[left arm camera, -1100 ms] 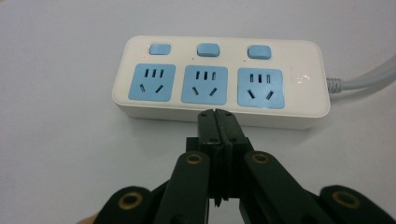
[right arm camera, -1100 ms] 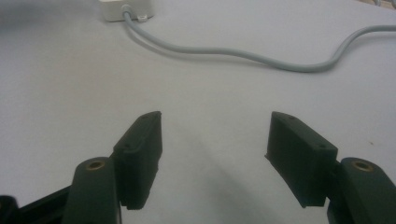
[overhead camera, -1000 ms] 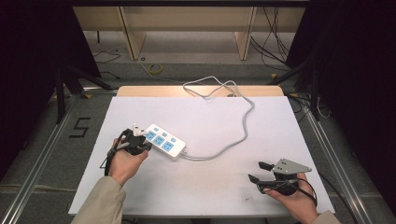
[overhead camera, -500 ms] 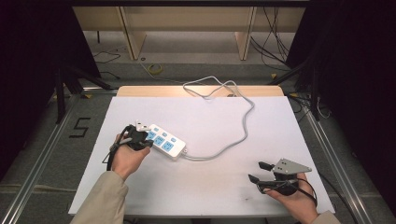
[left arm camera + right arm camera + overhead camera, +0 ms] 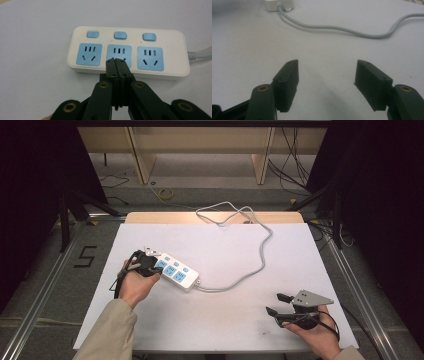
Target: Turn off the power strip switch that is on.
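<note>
A white power strip (image 5: 176,271) with three blue sockets and three blue switches lies on the white table, left of centre. My left gripper (image 5: 154,266) is at its left end, with the jaws pressed together and nothing between them. In the left gripper view the strip (image 5: 172,50) lies crosswise, and the shut gripper (image 5: 116,60) points at the lower edge of the middle socket (image 5: 119,55). Whether the tips touch it I cannot tell. My right gripper (image 5: 273,303) rests near the front right of the table, jaws wide apart and empty (image 5: 326,68).
The strip's grey cable (image 5: 260,256) runs right, then curves back and off the far table edge (image 5: 215,217); in the right gripper view this cable (image 5: 337,29) crosses ahead of the jaws. Shelving and loose cables stand beyond the table.
My left hand has edged slightly forward at the strip's left end. The right hand and the strip have stayed put.
</note>
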### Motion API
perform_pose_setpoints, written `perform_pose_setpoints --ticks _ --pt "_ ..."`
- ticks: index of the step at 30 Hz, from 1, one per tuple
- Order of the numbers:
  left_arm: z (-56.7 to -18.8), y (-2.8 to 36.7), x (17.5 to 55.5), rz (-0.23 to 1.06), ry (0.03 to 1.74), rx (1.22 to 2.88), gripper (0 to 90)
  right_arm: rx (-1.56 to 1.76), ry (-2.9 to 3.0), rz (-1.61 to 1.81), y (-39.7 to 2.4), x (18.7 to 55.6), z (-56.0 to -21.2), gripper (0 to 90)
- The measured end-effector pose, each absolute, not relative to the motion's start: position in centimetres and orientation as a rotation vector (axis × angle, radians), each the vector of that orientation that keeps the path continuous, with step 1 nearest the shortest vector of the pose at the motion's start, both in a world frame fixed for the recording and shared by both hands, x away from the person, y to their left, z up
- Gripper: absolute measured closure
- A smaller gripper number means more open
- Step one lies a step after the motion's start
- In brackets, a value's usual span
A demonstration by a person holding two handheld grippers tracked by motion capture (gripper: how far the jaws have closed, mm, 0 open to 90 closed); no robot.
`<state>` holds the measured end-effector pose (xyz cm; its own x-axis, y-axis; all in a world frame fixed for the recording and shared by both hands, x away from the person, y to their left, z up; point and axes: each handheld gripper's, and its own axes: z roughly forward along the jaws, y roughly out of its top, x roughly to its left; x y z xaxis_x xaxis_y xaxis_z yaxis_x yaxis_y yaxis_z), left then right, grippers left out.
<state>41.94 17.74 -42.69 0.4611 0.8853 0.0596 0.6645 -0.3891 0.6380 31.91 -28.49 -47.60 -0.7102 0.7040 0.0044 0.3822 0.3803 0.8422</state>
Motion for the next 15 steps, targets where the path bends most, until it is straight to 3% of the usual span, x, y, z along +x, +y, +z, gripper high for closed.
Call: perform_pose_setpoints --ticks 15 --pt "-42.3 18.1 43.2 0.537 1.312 2.174 89.6 0.952 2.288 1.260 -28.5 31.9 -47.6 36.3"
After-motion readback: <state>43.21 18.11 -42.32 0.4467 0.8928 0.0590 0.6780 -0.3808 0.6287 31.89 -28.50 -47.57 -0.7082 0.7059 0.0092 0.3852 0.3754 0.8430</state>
